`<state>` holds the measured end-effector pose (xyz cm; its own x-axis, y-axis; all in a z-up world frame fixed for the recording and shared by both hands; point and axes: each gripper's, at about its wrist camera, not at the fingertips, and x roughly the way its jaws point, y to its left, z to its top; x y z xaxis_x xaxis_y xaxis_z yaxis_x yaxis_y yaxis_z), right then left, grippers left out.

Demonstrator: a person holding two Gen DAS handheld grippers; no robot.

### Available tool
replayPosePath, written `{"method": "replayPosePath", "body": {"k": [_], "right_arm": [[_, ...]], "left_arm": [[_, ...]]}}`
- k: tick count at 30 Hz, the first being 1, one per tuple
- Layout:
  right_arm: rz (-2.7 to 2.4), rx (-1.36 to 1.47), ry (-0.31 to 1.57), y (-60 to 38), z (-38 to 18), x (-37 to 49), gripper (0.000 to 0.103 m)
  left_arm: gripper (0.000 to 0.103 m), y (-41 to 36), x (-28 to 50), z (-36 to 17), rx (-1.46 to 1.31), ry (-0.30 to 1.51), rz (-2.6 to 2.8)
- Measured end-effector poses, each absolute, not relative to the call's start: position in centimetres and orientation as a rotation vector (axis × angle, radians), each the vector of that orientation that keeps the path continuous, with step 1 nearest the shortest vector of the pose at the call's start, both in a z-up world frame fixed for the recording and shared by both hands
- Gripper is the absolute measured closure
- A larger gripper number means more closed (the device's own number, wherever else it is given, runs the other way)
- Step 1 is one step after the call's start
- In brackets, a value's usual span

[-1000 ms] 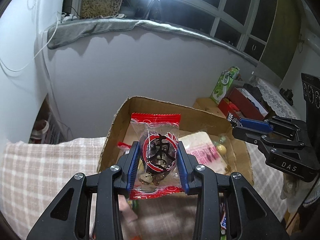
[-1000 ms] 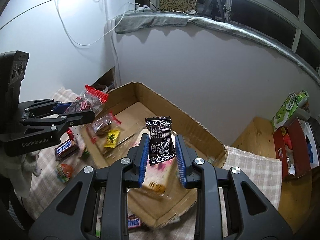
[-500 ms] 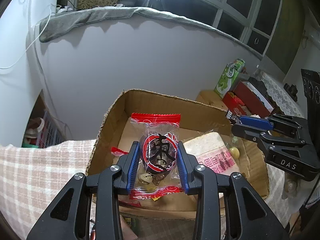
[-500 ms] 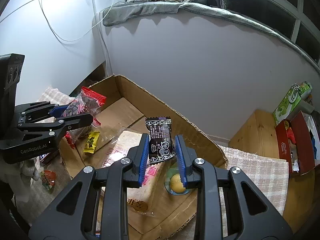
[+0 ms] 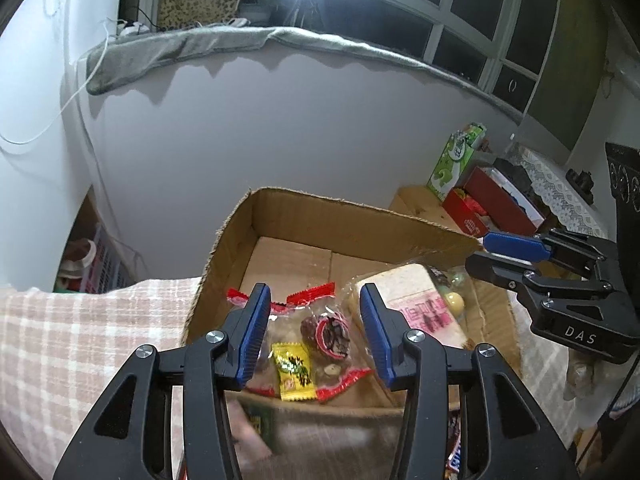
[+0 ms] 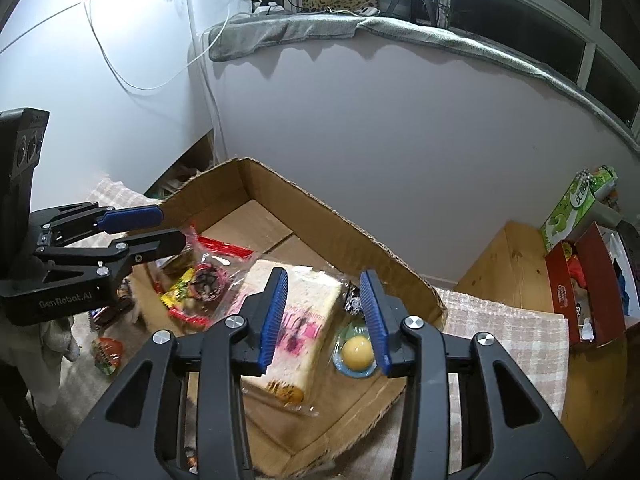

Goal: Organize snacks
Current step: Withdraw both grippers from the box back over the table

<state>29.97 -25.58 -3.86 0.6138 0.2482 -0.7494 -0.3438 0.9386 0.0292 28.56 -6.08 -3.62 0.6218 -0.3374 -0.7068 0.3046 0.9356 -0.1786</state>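
Snacks lie in a cardboard box on checked cloth, both hand-held grippers spread empty.

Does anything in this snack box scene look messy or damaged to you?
The cardboard box has a ragged, torn rim. Inside it, the snacks lie jumbled: a red-edged packet overlaps a yellow candy, beside a big bread pack. A few snacks sit outside the box on the checked cloth. Nothing looks spilled.

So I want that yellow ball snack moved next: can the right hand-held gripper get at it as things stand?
Probably yes: the right hand-held gripper is open above the cardboard box, and the yellow ball snack lies uncovered beside the bread pack.
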Motion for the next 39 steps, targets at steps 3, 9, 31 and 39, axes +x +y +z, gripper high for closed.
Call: {"method": "replayPosePath", "body": {"k": [3, 9, 31, 39], "right_arm": [[0.342, -0.132, 0.830, -25.4, -2.9, 28.4, 0.064], [0.364, -0.126, 0.801, -25.2, -1.2, 24.8, 0.064], [0.398, -0.082, 0.882, -26.0, -6.0, 12.7, 0.049], [0.405, -0.088, 0.900, -25.0, -8.0, 10.4, 0.043]], "left_arm": [[0.058, -5.5, 27.3, -2.6, -0.045, 0.801, -0.363], [0.058, -4.1, 24.0, -0.8, -0.047, 0.763, -0.363], [0.058, 1.5, 14.3, -5.0, -0.139, 0.800, -0.327], [0.058, 1.2, 12.0, -7.3, -0.093, 0.832, -0.297]]}}
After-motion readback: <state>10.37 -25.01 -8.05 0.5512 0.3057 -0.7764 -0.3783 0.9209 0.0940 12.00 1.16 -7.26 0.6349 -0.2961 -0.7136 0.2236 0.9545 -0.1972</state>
